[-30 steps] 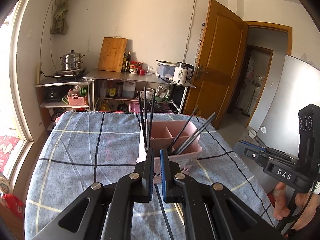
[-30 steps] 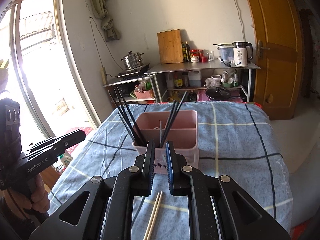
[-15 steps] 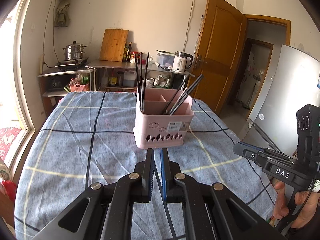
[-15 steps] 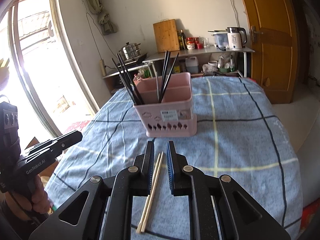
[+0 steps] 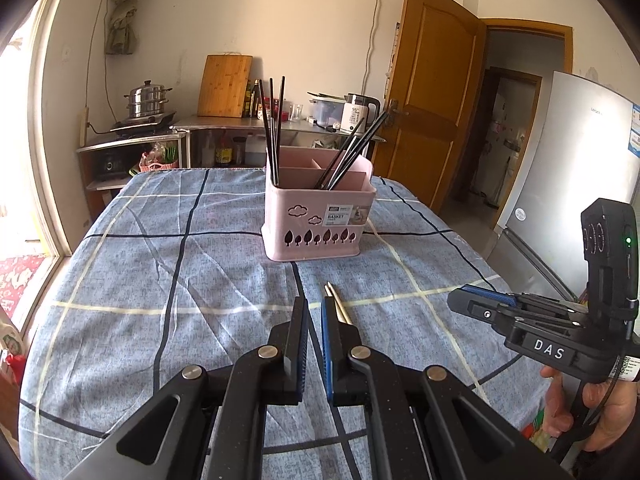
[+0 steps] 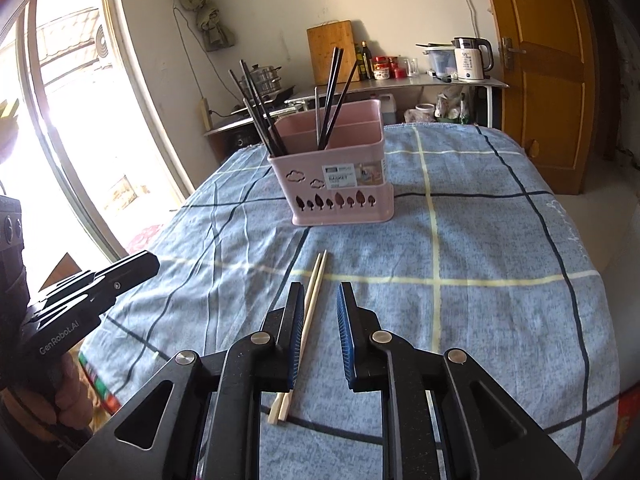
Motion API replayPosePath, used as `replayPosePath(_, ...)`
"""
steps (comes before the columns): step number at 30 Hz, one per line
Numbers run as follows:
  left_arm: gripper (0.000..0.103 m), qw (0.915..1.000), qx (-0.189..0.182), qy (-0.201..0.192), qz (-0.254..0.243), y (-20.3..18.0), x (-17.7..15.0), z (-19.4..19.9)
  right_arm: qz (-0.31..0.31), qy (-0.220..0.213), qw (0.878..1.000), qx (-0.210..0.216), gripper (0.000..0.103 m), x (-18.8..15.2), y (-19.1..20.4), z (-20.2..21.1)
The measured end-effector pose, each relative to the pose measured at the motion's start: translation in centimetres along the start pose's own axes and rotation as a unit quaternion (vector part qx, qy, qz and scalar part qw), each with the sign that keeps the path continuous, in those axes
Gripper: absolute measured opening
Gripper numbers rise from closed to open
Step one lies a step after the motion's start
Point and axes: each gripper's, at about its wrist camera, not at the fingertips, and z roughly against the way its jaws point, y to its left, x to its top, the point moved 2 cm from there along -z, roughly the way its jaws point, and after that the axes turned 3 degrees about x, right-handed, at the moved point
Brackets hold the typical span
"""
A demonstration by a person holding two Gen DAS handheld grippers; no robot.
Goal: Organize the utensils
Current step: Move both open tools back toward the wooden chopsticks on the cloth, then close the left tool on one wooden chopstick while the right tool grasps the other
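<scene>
A pink utensil basket (image 5: 318, 216) (image 6: 338, 178) stands on the blue checked tablecloth (image 5: 160, 264) and holds several black chopsticks (image 5: 273, 128) (image 6: 260, 108). A pair of pale wooden chopsticks (image 6: 308, 320) (image 5: 337, 306) lies on the cloth in front of it. My right gripper (image 6: 319, 320) is open above them, with the chopsticks between its fingers near the left one. My left gripper (image 5: 314, 328) is shut and empty, just left of the wooden pair. Each gripper also shows in the other's view, the right (image 5: 520, 320) and the left (image 6: 92, 288).
A steel counter (image 5: 248, 122) with a kettle (image 5: 358, 114), cutting board (image 5: 224, 86) and pot (image 5: 146, 100) stands behind the table. A wooden door (image 5: 432, 92) and a fridge (image 5: 572, 184) are to the right. A bright window (image 6: 80, 112) is at the left.
Both grippers have pulled back from the basket towards the table's near side. The right gripper has opened over the wooden chopsticks. The left stays shut.
</scene>
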Motion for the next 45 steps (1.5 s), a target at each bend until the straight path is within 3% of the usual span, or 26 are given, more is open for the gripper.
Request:
replayPosePath(25,0.005,0.9984,0.027,0.025,0.044,5.2,-1.4,-2.5,0.017,0.114,0.993,-0.014,0.017,-2.4,0.7,-11.0)
replayPosePath(36,0.005,0.9980,0.025,0.038,0.043,5.1,-1.7,-3.6,0.008,0.112,0.993,-0.020,0.017,-2.4,0.0,-11.3)
replayPosePath(42,0.005,0.9978,0.020,0.048,0.043,4.7,-1.9,-4.2,0.039,0.117,0.991,-0.050,0.017,-2.3,1.1,-12.1)
replayPosePath(45,0.005,0.9975,0.014,0.052,0.046,4.4,-1.9,-4.5,0.037,0.119,0.991,-0.050,0.012,-2.2,0.9,-12.0)
